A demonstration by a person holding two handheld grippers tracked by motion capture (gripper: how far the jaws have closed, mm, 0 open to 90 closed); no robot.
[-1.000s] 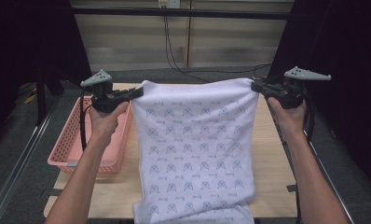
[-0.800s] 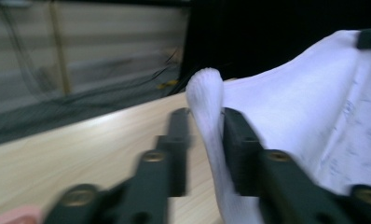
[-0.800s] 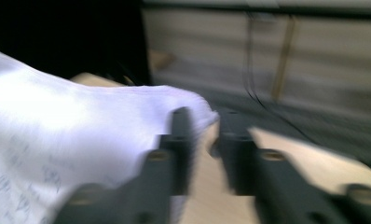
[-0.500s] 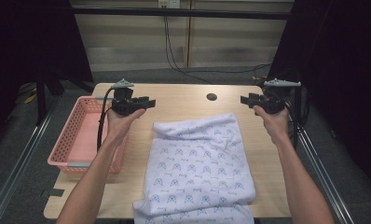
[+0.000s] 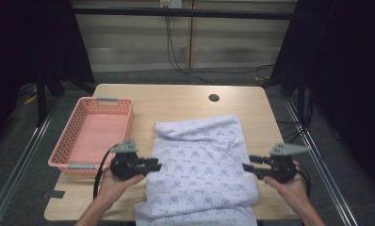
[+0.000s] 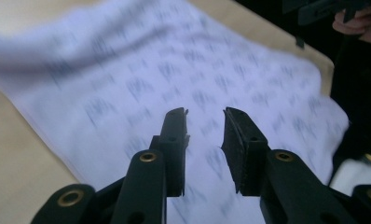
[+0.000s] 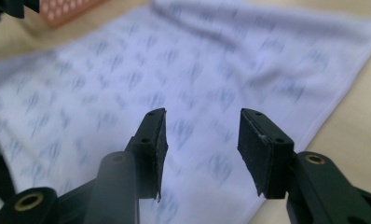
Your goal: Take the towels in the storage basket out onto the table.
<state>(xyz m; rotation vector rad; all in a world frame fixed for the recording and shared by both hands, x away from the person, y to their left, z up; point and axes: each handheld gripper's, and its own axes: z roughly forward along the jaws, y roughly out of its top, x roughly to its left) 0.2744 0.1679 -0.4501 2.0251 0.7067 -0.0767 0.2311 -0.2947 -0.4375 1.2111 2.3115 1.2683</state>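
The left gripper [image 5: 152, 165] sits at the left edge of a white cloth printed with small grey motifs [image 5: 202, 165], its jaws apart with nothing between them; they have just been closing a little, and in the left gripper view [image 6: 204, 135] the gap stands narrow over the blurred fabric. The right gripper [image 5: 249, 165] is at the cloth's right edge, at 3 o'clock from the left one, its jaws moderately wide and empty, as the right gripper view [image 7: 202, 140] shows above the print. Both point inward at each other across the cloth.

The cloth lies flat on the pale wooden table [image 5: 176, 101], its near end hanging over the table's front edge. A pink plastic lattice basket [image 5: 75, 141] stands at 10 o'clock from the left gripper, just beside the cloth.
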